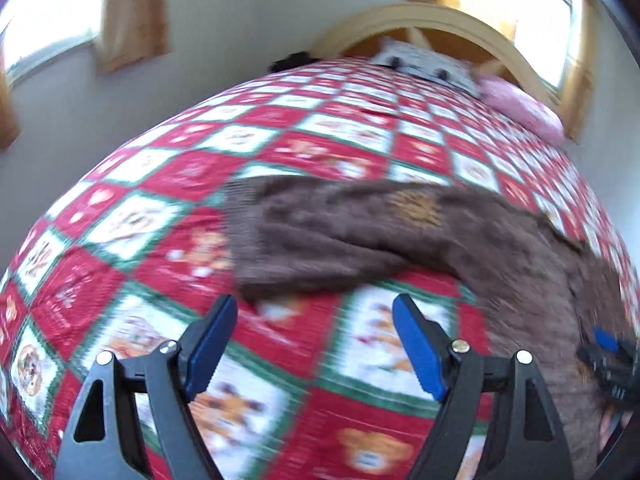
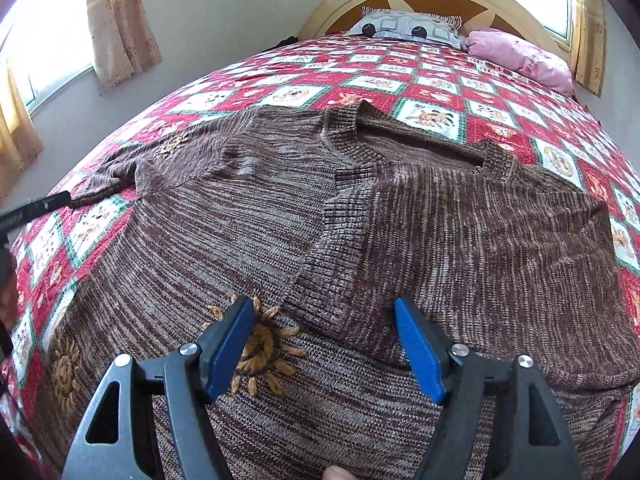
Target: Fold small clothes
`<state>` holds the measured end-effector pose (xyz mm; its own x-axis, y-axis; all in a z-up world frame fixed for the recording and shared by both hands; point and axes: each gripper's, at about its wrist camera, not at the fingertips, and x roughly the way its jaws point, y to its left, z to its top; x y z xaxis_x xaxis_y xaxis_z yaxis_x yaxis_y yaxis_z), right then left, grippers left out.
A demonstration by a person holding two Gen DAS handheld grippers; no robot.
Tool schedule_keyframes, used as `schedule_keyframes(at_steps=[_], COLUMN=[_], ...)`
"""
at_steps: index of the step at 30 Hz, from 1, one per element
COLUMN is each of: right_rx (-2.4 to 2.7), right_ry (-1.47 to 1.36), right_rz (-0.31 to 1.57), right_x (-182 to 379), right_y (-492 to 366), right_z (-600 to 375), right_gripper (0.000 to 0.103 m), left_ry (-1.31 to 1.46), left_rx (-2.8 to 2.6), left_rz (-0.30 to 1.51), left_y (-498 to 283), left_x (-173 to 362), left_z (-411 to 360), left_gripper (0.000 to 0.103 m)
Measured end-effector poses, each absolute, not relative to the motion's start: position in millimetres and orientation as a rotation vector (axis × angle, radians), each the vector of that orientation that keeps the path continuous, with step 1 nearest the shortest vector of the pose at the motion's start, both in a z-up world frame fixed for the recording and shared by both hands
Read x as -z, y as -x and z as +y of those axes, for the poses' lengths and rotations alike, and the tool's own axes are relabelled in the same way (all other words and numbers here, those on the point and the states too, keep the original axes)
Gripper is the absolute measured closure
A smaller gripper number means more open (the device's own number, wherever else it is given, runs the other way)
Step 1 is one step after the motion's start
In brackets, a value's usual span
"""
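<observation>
Brown sweater (image 2: pixel 400 220) is lying flat on the quilt (image 2: pixel 440 80) w/ one sleeve folded across its chest, while left gripper (image 1: pixel 314 344) & right gripper (image 2: pixel 324 346) are both hovering spread wide, gripping nothing.

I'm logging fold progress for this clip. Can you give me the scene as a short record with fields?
surface: bed with red checked quilt
garment: brown knit sweater, spread flat
fold state: right sleeve folded across the chest; left sleeve lying out sideways
left gripper: open, empty, over the quilt near the left sleeve
right gripper: open, empty, over the sweater
</observation>
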<state>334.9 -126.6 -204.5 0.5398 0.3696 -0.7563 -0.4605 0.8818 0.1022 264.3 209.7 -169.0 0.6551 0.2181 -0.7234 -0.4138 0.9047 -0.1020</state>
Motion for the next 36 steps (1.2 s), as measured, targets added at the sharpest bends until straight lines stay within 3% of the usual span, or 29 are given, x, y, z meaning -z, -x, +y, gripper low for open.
schedule_keyframes(at_steps=[16, 18, 21, 23, 25, 36], right_rx=[-0.504, -0.504, -0.504, -0.504, -0.504, -0.509], right_ry=[0.070, 0.071, 0.069, 0.070, 0.069, 0.057], right_rz=[0.854, 0.853, 0.852, 0.852, 0.852, 0.849], right_x=[204.5, 204.4, 204.3, 204.2, 204.0, 203.2], right_y=[-334.2, -333.8, -333.7, -333.7, -333.7, -333.8], right_z=[-133.3, -133.4, -133.7, -133.4, -133.2, -134.7], right_gripper=[0.030, 0.030, 0.030, 0.030, 0.030, 0.030], left_ry=[0.527, 0.534, 0.549, 0.582, 0.626, 0.658], left_rx=[-0.333, -0.304, -0.287, -0.275, -0.274, -0.244], left_rz=[0.780, 0.769, 0.751, 0.752, 0.750, 0.647], left_y=[-293.6, -299.9, -307.1, -310.4, -310.3, -297.9], left_x=[194.5, 197.1, 199.3, 201.9, 205.1, 180.3], left_z=[259.6, 260.6, 266.3, 272.7, 281.3, 281.9], left_gripper=[0.028, 0.032, 0.050, 0.076, 0.090, 0.095])
